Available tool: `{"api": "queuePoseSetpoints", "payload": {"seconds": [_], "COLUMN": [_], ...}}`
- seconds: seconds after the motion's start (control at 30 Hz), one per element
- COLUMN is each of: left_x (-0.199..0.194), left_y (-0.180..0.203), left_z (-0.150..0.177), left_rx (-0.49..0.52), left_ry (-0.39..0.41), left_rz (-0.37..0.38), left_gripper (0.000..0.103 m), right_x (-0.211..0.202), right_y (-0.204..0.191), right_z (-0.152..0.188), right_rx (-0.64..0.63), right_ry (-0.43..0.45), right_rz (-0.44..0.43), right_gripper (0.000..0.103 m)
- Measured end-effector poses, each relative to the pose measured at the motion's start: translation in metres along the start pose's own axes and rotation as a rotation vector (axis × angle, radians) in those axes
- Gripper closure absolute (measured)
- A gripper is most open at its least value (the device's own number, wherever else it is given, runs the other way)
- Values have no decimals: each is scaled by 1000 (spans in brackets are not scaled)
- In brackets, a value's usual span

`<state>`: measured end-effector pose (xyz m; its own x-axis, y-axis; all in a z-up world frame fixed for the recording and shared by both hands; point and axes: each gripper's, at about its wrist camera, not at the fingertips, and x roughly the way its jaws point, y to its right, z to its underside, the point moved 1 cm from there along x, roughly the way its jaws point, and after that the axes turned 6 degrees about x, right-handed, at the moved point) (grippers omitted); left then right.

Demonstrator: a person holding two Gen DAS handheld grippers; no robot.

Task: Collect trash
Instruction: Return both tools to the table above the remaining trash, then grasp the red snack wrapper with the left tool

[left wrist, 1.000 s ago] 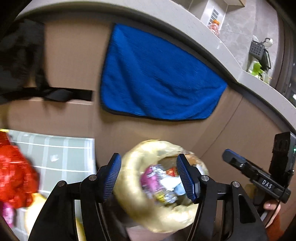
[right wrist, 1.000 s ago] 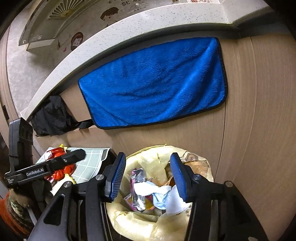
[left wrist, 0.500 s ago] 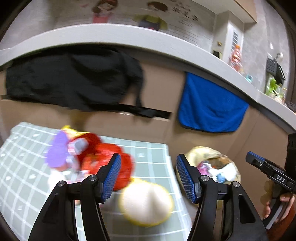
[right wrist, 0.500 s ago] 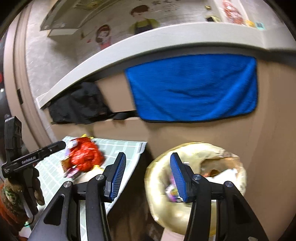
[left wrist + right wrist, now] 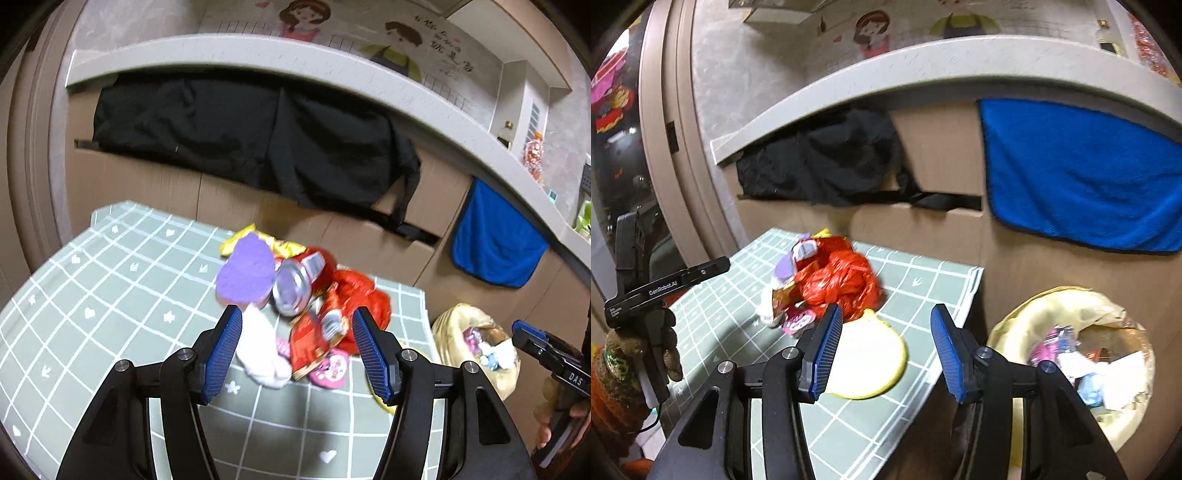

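"GenRobot.AI" on left claw (image 5: 666, 286) body; "DAS" on right claw (image 5: 554, 365) body.

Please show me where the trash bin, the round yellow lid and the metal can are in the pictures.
trash bin (image 5: 1034, 314): right wrist view, on its yellow bag rim.
round yellow lid (image 5: 871, 363): right wrist view, on its pale middle.
metal can (image 5: 293, 291): left wrist view, on its round silver end.

On one green checked tablecloth (image 5: 110, 295), one silver can (image 5: 295, 288), one purple wrapper (image 5: 245, 275), one red plastic bag (image 5: 838, 280), one pink lid (image 5: 330, 367) and one yellow-rimmed disc (image 5: 868, 360) are counted, beside one lined trash bin (image 5: 1071, 306); two cloths are hung, one blue (image 5: 1078, 173), one black (image 5: 240, 136).
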<state>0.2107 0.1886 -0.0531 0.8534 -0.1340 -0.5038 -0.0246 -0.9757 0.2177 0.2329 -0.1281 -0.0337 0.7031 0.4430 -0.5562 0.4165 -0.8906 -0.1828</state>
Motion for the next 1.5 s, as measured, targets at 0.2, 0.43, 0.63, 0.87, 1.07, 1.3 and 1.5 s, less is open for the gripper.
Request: {"api": "queuePoseSetpoints", "payload": {"seconds": [0.2, 0.43, 0.63, 0.87, 1.07, 1.3, 1.5], "left_x": [28, 67, 102, 79, 32, 16, 3], "left_y": [13, 43, 42, 18, -27, -88, -102], "left_z": [13, 14, 9, -2, -6, -1, 6], "left_rx": [27, 180, 161, 67, -28, -186, -221], "left_ry": [-58, -99, -150, -66, 97, 157, 199], "left_rz": [69, 43, 20, 58, -32, -90, -92], "left_gripper": [40, 44, 73, 93, 93, 93, 93], "right_x": [22, 36, 46, 57, 78, 109, 140], "right_y": [-4, 0, 1, -1, -21, -76, -125], "right_z": [12, 19, 24, 23, 13, 10, 21], "right_rx": [16, 49, 39, 36, 19, -89, -209], "right_ry": [-60, -99, -120, -152, -169, -204, -257], "right_rz": [-20, -38, -27, -19, -30, -83, -122], "right_gripper": [55, 55, 55, 55, 55, 55, 55]}}
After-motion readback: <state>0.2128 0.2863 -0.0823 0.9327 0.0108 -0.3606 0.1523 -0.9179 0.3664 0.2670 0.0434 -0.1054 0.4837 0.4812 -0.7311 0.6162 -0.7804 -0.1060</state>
